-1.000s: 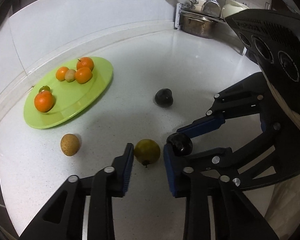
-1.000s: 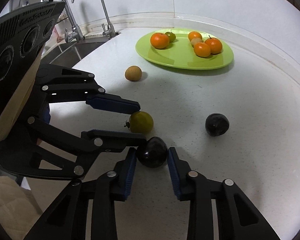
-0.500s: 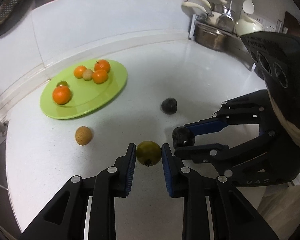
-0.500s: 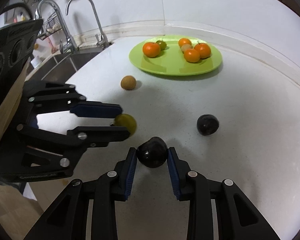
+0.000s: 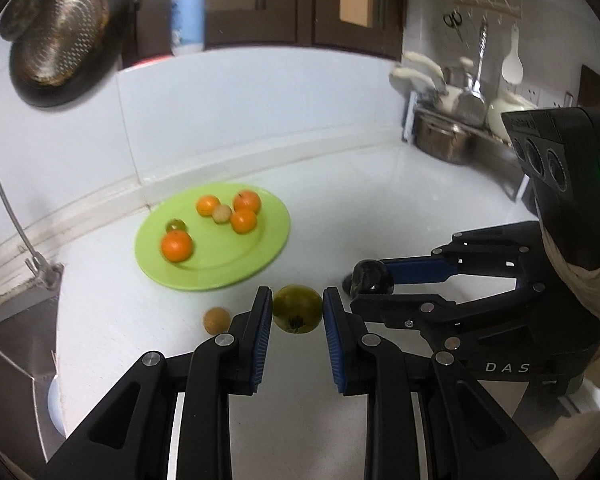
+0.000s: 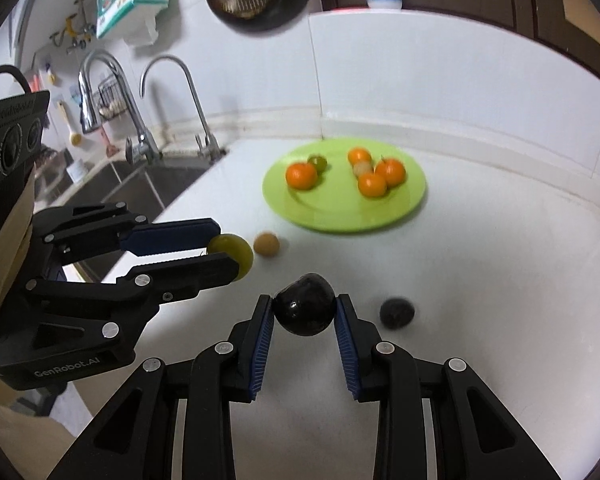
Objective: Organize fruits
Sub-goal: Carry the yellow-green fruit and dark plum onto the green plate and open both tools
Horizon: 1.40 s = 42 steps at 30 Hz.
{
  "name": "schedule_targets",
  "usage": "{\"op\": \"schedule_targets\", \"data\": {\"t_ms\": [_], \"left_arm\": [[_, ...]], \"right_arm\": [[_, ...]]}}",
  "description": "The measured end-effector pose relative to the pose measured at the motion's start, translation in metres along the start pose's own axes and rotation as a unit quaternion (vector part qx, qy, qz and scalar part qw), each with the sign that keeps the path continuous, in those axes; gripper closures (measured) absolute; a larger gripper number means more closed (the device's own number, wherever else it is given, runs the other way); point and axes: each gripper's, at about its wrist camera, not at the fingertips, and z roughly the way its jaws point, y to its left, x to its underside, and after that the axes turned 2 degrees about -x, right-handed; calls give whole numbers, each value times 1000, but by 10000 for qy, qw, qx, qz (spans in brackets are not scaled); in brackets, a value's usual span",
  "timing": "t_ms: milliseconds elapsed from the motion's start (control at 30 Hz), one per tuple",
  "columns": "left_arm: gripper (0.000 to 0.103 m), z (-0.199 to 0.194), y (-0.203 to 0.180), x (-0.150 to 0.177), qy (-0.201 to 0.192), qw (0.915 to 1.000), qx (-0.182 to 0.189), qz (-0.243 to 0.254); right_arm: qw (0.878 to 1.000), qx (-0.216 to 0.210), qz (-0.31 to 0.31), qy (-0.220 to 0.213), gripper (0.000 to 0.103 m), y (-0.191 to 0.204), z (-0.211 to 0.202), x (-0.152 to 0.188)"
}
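My home kitchen: sink [image 6: 112,184] with taps [image 6: 188,92], white tabletop [image 6: 480,280], hanging strainer [image 5: 60,36], pot [image 5: 444,142].

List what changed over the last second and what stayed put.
Both grippers rose off the white counter with their fruit: the left gripper lifting the green fruit, the right gripper the dark fruit. Unchanged: the plate, the brown fruit and the second dark fruit.

A plate [image 6: 414,204] sits on the counter [image 6: 500,280] near the back wall, holding six small fruits [image 6: 301,175]. In front of it lie a round fruit [image 6: 266,244] and, further right, a plum [image 6: 397,312]. The sink [image 6: 112,184] lies left.
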Motion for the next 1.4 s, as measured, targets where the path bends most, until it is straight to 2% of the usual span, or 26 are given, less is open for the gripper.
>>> {"op": "schedule_targets", "data": {"t_ms": [133,200,333,400,533,633,833,1133,1400], "left_arm": [[77,-6,2,-7,-163,9998,-128,-49],[83,-8,3,-10,-227,9995,-196,-51],[85,-8,8,-17,-352,9989,-276,-119],[85,-1,13,-19,-294,9990,-283,-161],[85,9,26,-17,-241,9985,-386,-305],[85,18,33,-14,-72,9984,-431,-368],[85,19,32,-4,38,9985,-274,-480],[85,20,25,0,136,9987,-150,-463],[75,26,24,4,279,9983,-77,-506]], "right_arm": [[9997,10,43,-239,71,0,-8,-11],[9994,4,31,-337,71,-1,-10,-17],[9986,4,62,-524,71,-3,-14,-26],[9983,0,69,-575,71,-5,-10,-31],[9983,-1,315,-480,71,-14,4,-35],[9988,68,262,-417,71,-11,14,-33],[9988,14,426,-242,71,-12,24,-24],[9985,69,484,-240,71,-14,17,-18],[9983,28,562,-174,71,-15,18,-15]]}}
